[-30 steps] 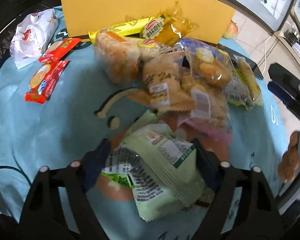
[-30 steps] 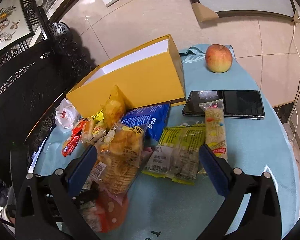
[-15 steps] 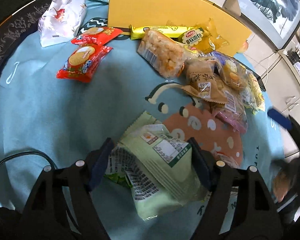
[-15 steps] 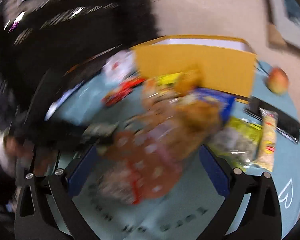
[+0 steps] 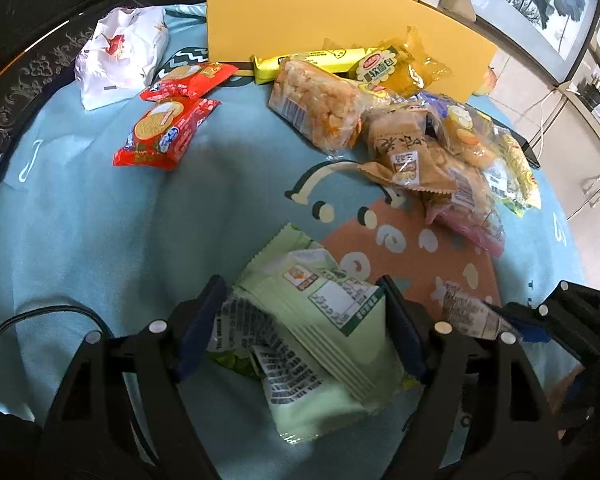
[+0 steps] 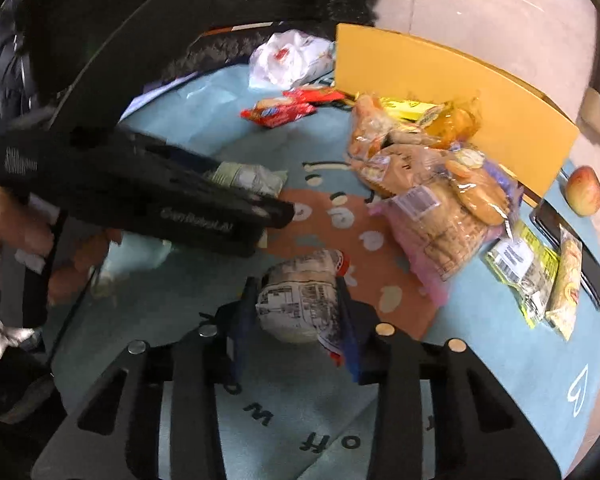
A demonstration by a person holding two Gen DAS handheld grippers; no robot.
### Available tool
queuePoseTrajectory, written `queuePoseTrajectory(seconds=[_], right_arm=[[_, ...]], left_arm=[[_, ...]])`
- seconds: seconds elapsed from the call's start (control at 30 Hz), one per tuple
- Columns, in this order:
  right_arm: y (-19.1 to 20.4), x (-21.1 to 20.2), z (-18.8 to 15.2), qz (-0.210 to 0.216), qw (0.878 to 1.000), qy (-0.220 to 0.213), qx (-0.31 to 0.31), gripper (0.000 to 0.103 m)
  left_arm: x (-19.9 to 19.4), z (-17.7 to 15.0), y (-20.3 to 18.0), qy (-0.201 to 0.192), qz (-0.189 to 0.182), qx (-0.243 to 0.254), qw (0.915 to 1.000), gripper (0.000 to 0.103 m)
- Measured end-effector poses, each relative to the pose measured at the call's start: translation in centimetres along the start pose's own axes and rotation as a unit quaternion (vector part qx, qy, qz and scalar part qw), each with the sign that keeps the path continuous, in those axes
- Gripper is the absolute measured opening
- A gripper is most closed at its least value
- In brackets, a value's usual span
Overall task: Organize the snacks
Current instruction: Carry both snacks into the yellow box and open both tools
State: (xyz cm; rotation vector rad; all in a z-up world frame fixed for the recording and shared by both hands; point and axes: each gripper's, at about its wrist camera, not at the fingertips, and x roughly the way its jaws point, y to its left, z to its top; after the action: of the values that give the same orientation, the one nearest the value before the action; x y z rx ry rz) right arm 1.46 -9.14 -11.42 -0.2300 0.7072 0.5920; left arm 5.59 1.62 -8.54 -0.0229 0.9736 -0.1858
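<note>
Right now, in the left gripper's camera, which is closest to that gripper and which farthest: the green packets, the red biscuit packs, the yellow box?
1. Green packets: between the left gripper's fingers.
2. Red biscuit packs: mid-table, left.
3. Yellow box: far edge.

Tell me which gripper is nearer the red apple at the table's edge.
Right. The right gripper, closing on a white printed packet, faces the red apple; the left gripper, gripping a pale green packet, sits farther across the table.

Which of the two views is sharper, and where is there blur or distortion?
Left wrist view: sharp, and the yellow box edge bows from fisheye distortion. Right wrist view: softer, with motion blur at the left side around the hand.
</note>
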Motion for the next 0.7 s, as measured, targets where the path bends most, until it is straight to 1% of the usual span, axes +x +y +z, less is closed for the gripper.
queuePoseTrajectory(seconds=[0.1,0.2,0.27,0.4,0.47,0.57,0.67,0.7], right_arm=[[-1.9,-1.2,0.1,0.009,0.999,-0.014,0.041,0.036],[-2.9,-2.7,0.1,0.007,0.998,-0.031,0.05,0.037],[-3.3,-3.5,0.2,0.01,0.998,-0.041,0.055,0.037],[-4.4,-5.3,0.7,0.0,0.995,-0.069,0.068,0.037],[-5.3,-6.1,1.3,-0.009,0.994,-0.084,0.076,0.037],[-7.2,-7.5,2.9,-0.03,0.989,-0.114,0.093,0.037],[-9.5,-9.2,5.0,-0.056,0.98,-0.15,0.118,0.037],[-10.5,-9.8,5.9,-0.067,0.976,-0.164,0.13,0.037]], left_arm=[[-0.6,0.0,0.1,-0.002,-0.009,-0.004,0.9999,0.075],[-1.6,0.4,0.1,-0.015,-0.003,-0.002,0.9999,0.075],[-2.3,1.0,0.1,-0.022,-0.006,-0.003,0.9997,0.075],[-3.6,2.2,-0.3,-0.037,-0.002,0.004,0.9993,0.075],[-4.2,2.9,-0.8,-0.044,-0.002,0.01,0.999,0.075],[-5.5,4.5,-1.6,-0.059,-0.002,0.018,0.9981,0.075],[-7.3,7.2,-2.4,-0.089,0.0,0.02,0.9958,0.075],[-8.2,8.6,-2.5,-0.106,0.001,0.017,0.9943,0.075]])
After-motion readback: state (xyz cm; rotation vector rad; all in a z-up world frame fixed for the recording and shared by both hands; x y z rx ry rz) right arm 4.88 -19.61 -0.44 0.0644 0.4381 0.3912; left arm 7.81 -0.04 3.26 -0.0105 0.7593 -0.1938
